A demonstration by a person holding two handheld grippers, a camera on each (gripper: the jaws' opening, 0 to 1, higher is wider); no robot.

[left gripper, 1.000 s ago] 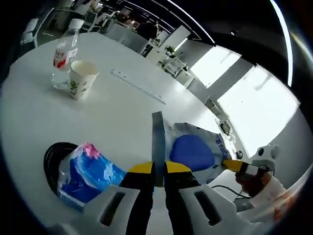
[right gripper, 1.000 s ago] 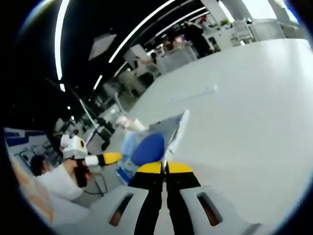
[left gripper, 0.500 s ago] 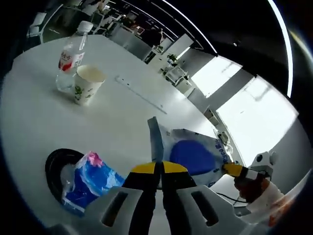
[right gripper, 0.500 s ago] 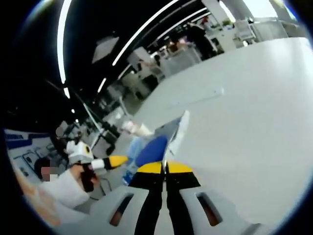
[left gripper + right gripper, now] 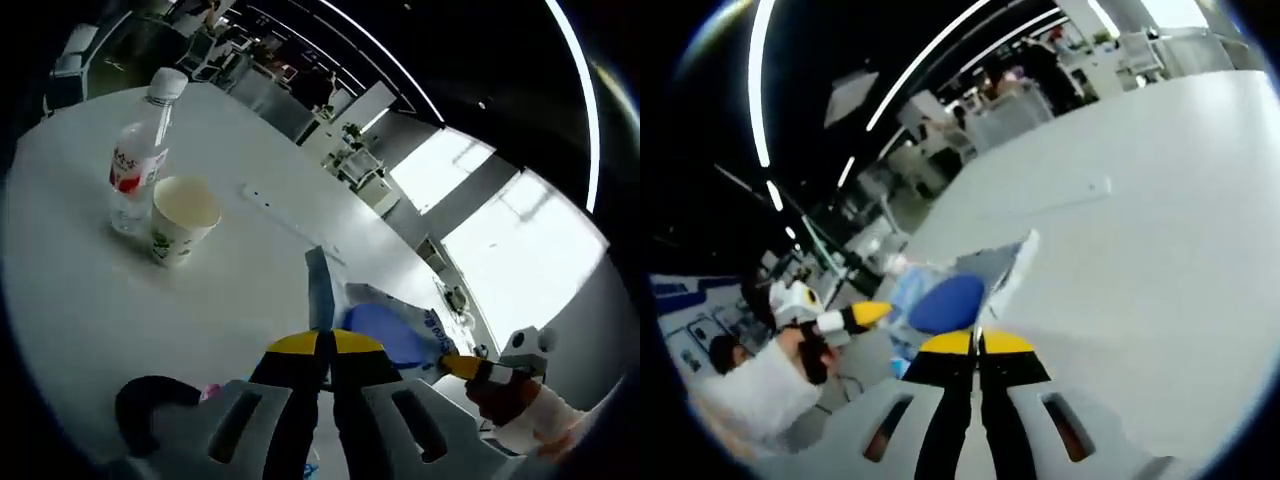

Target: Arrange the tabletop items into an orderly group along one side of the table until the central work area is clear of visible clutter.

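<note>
Both grippers have carried the blue-and-white bag (image 5: 395, 325) between them over the last second, and the left gripper view has swung with them: the blue tissue pack that lay just below the bag a second ago has slid almost out of that view's bottom, leaving a sliver of pink beside the black coiled cable (image 5: 150, 405), while the water bottle (image 5: 135, 160) and paper cup (image 5: 180, 215) now sit larger and nearer the view's middle. Since the views ride on the hands, this reads as the hands moving, not the cup, bottle or tissue pack. The left gripper (image 5: 322, 345) has its fingers pressed together on one edge of the bag, which stands up as a thin grey strip above the yellow tips. The right gripper (image 5: 978, 340) is likewise clamped on the opposite edge, the bag's blue oval showing just past its tips. The bag hangs between the two, apparently lifted off the white tabletop (image 5: 70, 300). I judge it is being taken toward the bottle and cup, which stand touching near the tabletop's far edge and look like the start of the group; the cable and tissue pack are yet to be gathered.
</note>
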